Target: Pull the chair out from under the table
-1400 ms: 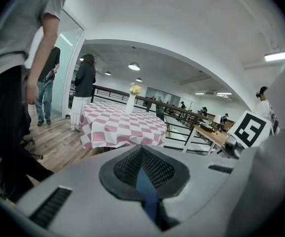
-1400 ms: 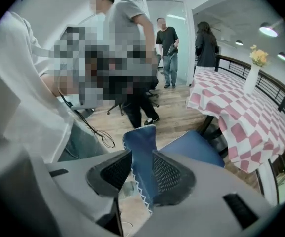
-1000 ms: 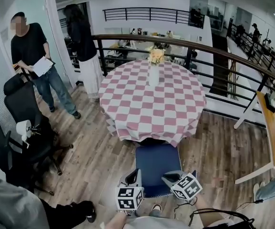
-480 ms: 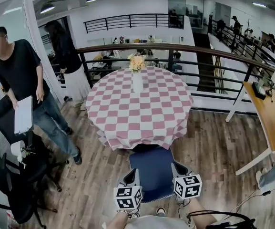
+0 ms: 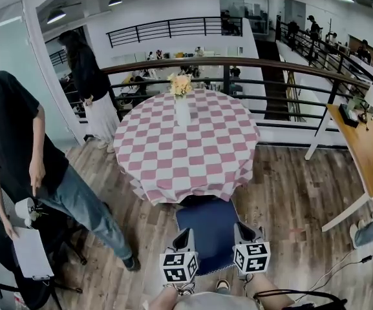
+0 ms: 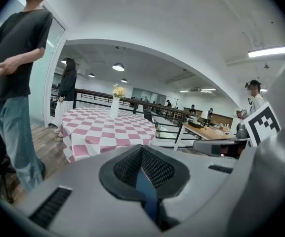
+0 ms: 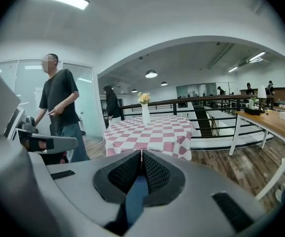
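- The blue chair [image 5: 207, 228] stands at lower centre of the head view. Its far edge is tucked under the hem of the checked cloth on the round counter [image 5: 192, 154], and most of its seat shows.
- Our left tongs [image 5: 185, 236] sit at the chair's near left corner and our right tongs [image 5: 241, 230] at its near right corner. Neither hand is nearer than the other.
- In each gripper view the pads are pressed together at the tips, with a strip of the chair's blue in the slit just behind them. We read both tongs as pinching the chair, though we cannot tell how firmly.
- The chair lies straight ahead of both tongs, between us and the counter. We judge the pull should run toward the bottom edge of the frame, with both hands drawing evenly so the chair doesn't swivel.
- A person [image 5: 18, 154] stands at the left, apart from that path.
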